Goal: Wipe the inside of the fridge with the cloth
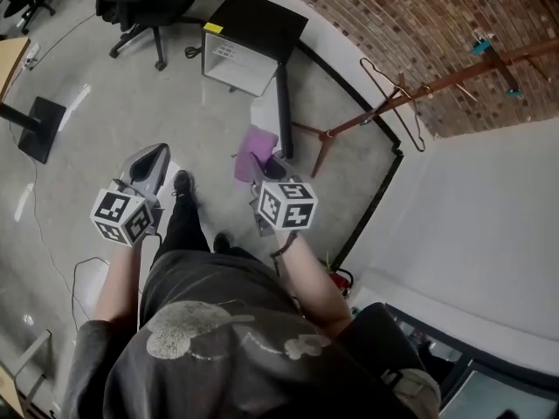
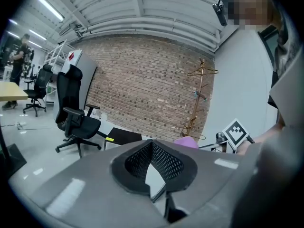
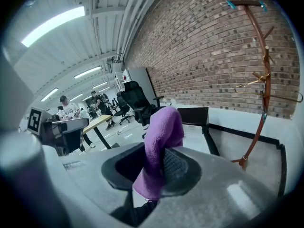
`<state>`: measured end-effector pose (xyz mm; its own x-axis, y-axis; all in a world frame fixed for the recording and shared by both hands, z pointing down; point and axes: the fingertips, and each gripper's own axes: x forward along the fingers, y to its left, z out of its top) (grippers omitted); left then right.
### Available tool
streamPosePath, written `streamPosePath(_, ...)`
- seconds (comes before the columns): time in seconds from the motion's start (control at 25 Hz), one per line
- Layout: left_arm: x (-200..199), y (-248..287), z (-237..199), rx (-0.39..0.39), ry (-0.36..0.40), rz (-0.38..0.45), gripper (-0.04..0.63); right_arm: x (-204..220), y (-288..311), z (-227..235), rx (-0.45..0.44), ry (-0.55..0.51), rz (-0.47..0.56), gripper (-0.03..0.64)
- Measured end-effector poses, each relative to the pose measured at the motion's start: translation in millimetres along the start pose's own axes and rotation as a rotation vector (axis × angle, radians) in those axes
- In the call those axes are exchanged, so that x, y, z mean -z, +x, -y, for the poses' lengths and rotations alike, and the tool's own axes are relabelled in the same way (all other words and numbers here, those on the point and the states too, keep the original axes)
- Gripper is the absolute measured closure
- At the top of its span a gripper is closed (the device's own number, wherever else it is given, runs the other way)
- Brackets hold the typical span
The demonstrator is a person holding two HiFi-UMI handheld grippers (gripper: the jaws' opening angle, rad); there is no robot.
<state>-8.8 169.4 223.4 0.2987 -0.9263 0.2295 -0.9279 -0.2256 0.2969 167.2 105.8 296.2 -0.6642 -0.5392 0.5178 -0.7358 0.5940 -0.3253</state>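
Purple cloth [image 3: 160,137] is pinched in my right gripper [image 3: 154,167], bunched end poking up past the jaws. It's well short of the fridge [image 1: 255,26], which I take to be the little black box on the floor ahead, with its door [image 1: 284,103] open. Left gripper [image 2: 153,163] is closed on nothing. I'd get low, lead with the bunched end and press flat.

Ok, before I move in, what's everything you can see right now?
cloth: one, purple, pinched in the right jaws
fridge: one, black with a white inside, on the floor ahead, door apparently swung open
coat rack: one, wooden, by the brick wall, wire hangers on it
office chair: one nearby, black, left of the fridge
stand base: one, black, flat on the floor, far left
left hand-held gripper: grey, shut, empty
right hand-held gripper: grey, shut on the cloth
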Motion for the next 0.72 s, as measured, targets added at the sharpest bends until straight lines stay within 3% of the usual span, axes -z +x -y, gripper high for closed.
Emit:
streamPosePath(0.24,-21.3,64.7,-55.8,0.068,0.001,-0.009,0.579,-32.6,67.6,14.7,0.054,0.011,-0.008,0.538)
streamPosePath(0.52,-50.0,131.8,-120.1,0.174,-0.001,-0.071,0.579,-94.2,151.7,13.5,0.117,0.05,0.011,0.539)
streamPosePath(0.72,-57.1,176.2,-152.2,0.239,0.003,-0.108,0.579,-114.9,196.7,27.8,0.168,0.072,0.003,0.538)
